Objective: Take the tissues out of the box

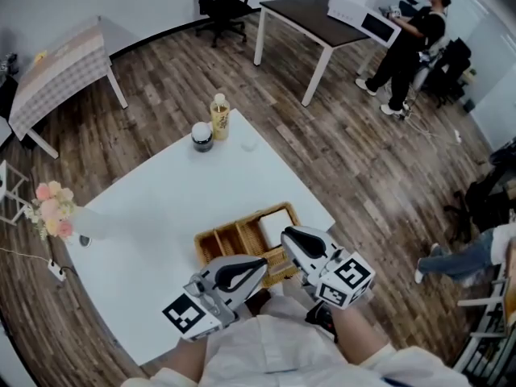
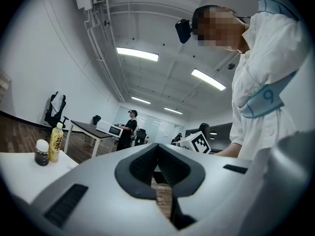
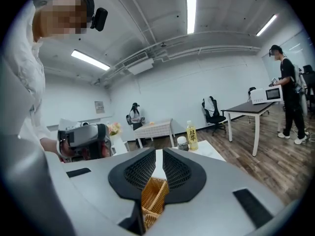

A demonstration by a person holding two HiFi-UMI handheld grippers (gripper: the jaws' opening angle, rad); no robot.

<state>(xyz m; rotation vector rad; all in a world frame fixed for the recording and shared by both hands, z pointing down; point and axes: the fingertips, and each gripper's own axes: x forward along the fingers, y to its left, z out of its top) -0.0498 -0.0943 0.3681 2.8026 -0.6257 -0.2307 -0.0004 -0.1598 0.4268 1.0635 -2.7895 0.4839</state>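
Wood flooring surrounds a white table (image 1: 161, 208) with a bottle (image 1: 219, 118) and a jar (image 1: 202, 137) near its upper edge. At lower centre of the head view a wicker box (image 1: 211, 244) holds white tissues (image 1: 274, 222) in its right-hand compartment. The left gripper (image 1: 260, 264) and right gripper (image 1: 287, 237) sit at the box's lower edge, each with jaws together and gripping nothing.

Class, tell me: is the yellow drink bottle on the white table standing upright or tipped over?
Upright. The bottle stands on its base, cap on top, beside a small dark jar on the table.
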